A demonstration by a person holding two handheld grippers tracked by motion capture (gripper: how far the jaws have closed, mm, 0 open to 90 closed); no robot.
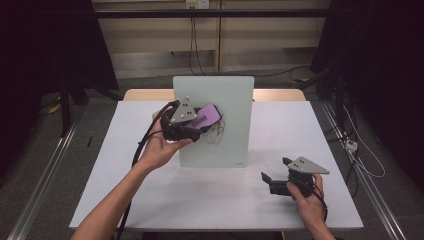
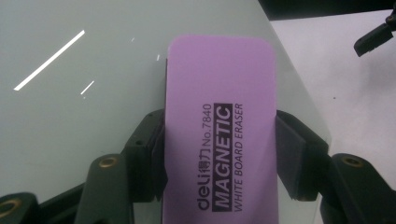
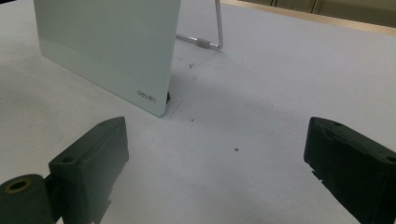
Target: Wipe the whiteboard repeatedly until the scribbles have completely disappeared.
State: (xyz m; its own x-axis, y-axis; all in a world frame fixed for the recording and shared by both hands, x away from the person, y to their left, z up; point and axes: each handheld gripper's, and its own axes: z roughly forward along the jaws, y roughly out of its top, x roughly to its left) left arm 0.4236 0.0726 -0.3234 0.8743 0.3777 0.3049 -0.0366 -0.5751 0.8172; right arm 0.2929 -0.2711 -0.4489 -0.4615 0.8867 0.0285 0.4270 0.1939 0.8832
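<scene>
A pale glass whiteboard (image 1: 220, 125) stands tilted on a wire stand (image 3: 212, 32) in the middle of the white table. My left gripper (image 1: 197, 122) is shut on a purple magnetic eraser (image 1: 207, 117), pressed flat against the board's left half beside a dark scribble (image 1: 216, 132). In the left gripper view the eraser (image 2: 219, 135) is clamped between both black fingers (image 2: 144, 158), its label facing the camera. My right gripper (image 1: 274, 175) rests low on the table at the right front, open with nothing between its fingers (image 3: 93, 154), facing the board's lower corner (image 3: 156, 100).
The white table (image 1: 100, 165) has bare room to the left and front of the board. A black cable (image 1: 137, 155) trails from the left gripper along the forearm. Dark curtains and floor cables lie beyond the table edges.
</scene>
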